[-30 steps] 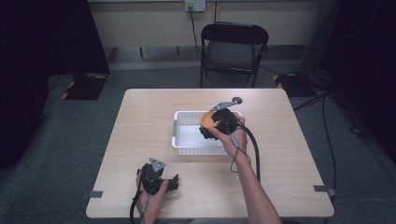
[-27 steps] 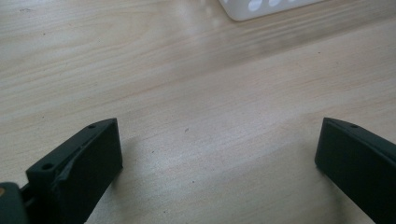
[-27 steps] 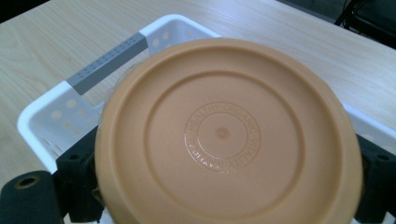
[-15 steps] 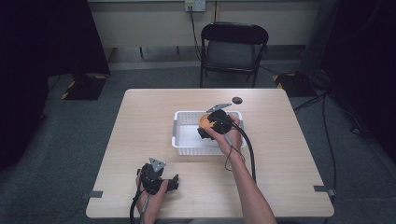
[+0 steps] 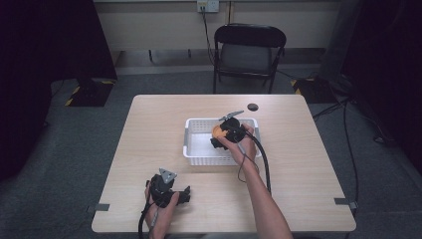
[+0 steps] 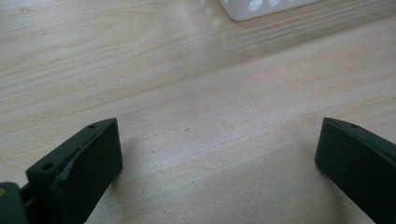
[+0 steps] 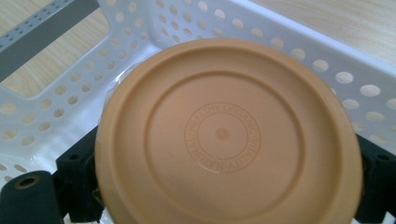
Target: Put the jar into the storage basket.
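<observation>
The right gripper [image 5: 215, 141] is clamped on a round orange lid [image 7: 229, 135], one jaw at each side of its rim, and holds it inside the white basket [image 5: 195, 154], near the basket's far right corner. In the right gripper view the lid's flat face, with its ring of raised lettering, is turned square toward the camera and the perforated basket wall rises just behind it. Being a disc, the lid has no long axis in its plane; its short axis runs along the gripper's line of sight. The likely coming move turns on the lid lying already within the basket walls, so release looks close. The left gripper [image 5: 185, 195] rests spread wide on the bare surface [image 5: 308, 164], well apart from the basket.
</observation>
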`<state>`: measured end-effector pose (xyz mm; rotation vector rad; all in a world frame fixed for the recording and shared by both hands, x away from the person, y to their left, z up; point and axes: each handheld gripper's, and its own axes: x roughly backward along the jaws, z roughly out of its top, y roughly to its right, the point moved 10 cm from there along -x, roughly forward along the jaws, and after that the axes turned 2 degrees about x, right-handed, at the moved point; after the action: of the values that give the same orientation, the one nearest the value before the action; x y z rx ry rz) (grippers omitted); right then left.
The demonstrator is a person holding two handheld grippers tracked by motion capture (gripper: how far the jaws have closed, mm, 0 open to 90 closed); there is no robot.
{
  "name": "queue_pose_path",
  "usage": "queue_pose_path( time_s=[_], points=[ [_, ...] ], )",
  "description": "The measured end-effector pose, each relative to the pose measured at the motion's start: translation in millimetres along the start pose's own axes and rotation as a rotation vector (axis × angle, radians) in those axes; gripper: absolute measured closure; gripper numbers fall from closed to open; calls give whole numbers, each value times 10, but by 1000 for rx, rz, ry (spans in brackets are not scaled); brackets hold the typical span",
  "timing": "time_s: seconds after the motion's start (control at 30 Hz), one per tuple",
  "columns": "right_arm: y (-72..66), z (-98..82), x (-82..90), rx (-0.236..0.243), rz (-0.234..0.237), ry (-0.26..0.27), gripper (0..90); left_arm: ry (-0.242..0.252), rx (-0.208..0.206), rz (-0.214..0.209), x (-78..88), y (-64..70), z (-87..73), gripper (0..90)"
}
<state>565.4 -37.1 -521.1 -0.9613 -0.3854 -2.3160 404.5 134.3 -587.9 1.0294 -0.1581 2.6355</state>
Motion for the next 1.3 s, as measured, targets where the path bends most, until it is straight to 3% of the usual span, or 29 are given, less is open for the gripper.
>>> queue_pose_path(
  time_s=[0.27, 0.67, 1.3],
  points=[
    [-9, -46, -46, -9, -2, -42, 91, 0, 0, 0, 0, 0, 0, 2],
    [-5, -126, -21, -15, 10, -61, 89, 0, 0, 0, 0, 0, 0, 2],
    [-15, -133, -25, -26, 13, -37, 40, 0, 0, 0, 0, 0, 0, 2]
  ],
)
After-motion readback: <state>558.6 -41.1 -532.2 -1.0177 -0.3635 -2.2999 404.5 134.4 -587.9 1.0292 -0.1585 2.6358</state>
